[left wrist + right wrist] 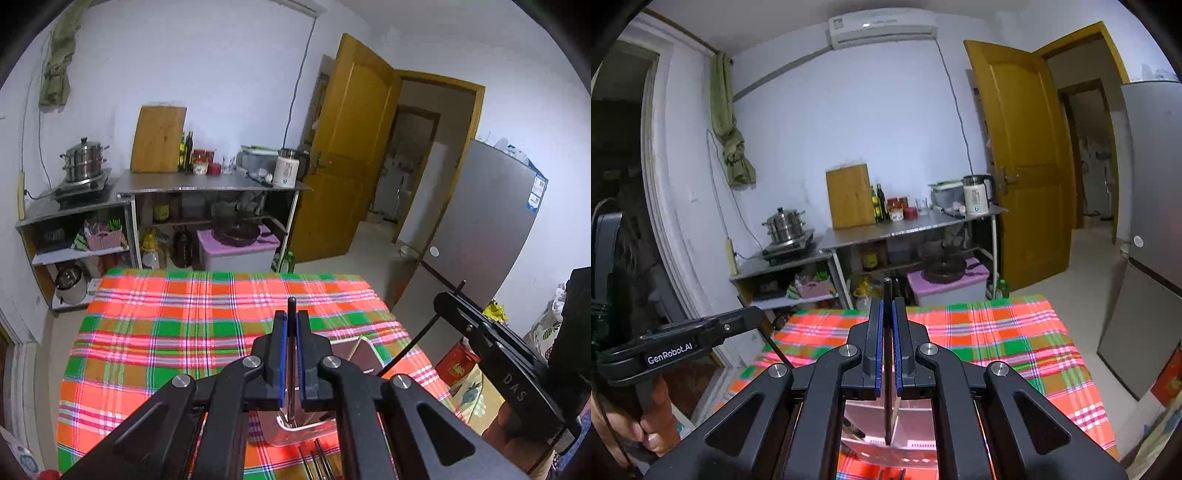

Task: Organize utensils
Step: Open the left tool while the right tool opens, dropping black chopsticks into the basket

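While both grippers are carrying a utensil above the holder, the step in hand looks like lowering each piece into its compartment.

Left gripper [291,325]: blue pads are pinching narrow on a thin dark chopstick [291,306]; its tip is sticking out just past the fingertips and its shaft is running back between the pads toward the camera. Directly below the gripper, a white utensil holder [295,430] is sitting on the bench [155,332], which is covered by a plaid cloth. More metal utensils [317,461] are lying just nearer the camera than the holder.

Right gripper [887,314]: pads are likewise closing narrow on a second dark stick [887,291], its far end poking beyond the fingertips, its near end pointing down at the holder [912,443] beneath. Whether that end is touching the holder, I cannot tell.

Judgement on doing it well: keep each stick close to vertical, centre it over one compartment before descending, and lower until the end is inside the wall before easing the pads apart. The two grippers are working near each other, so stagger the descents. Risk: a tilted stick catching the rim and tipping the holder.
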Demonstrator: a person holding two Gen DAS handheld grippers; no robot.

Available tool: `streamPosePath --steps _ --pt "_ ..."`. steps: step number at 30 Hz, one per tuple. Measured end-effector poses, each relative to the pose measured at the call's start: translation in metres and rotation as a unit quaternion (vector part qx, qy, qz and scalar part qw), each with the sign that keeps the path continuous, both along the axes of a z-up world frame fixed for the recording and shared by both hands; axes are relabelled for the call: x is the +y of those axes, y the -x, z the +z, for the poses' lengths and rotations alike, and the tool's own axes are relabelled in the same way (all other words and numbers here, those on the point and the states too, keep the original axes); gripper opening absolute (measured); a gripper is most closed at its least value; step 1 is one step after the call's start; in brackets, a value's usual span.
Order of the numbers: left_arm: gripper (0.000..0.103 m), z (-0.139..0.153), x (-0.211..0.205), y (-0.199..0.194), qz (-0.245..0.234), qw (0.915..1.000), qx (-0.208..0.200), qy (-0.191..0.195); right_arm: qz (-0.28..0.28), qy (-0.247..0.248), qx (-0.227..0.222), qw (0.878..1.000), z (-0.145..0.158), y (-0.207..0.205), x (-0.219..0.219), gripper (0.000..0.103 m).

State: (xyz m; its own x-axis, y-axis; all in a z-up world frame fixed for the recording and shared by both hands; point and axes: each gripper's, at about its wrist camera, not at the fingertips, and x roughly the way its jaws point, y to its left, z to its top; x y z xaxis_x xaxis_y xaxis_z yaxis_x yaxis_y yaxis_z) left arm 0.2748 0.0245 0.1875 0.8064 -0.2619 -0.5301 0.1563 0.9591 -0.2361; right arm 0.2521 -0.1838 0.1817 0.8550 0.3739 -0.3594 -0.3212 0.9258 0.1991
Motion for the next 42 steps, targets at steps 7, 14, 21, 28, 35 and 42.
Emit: streamPosePath --steps 7,14,21,28,35,42 --pt "0.004 -0.036 -0.005 -0.005 -0.005 0.9994 0.035 -0.005 0.011 0.011 0.046 0.999 -0.034 -0.010 0.004 0.004" --pt "0.004 -0.054 -0.008 -0.003 -0.006 0.9988 0.046 -0.013 0.017 0.019 0.078 0.997 -0.054 -0.014 0.002 0.005" --pt "0.013 -0.043 0.001 0.005 0.007 0.9995 0.029 -0.005 0.015 0.017 0.068 0.997 -0.043 -0.007 -0.002 0.019" --pt "0.013 -0.026 0.008 0.030 0.008 1.0000 0.005 0.000 0.014 0.012 0.053 0.998 -0.029 0.009 -0.014 0.029" --pt "0.013 -0.025 0.010 0.065 0.007 0.9999 -0.007 0.005 0.018 0.009 0.048 0.999 -0.030 0.041 -0.024 0.029" --pt "0.013 -0.040 0.006 0.102 0.003 0.9999 -0.008 0.008 0.017 -0.001 0.046 0.999 -0.040 0.073 -0.039 0.029"
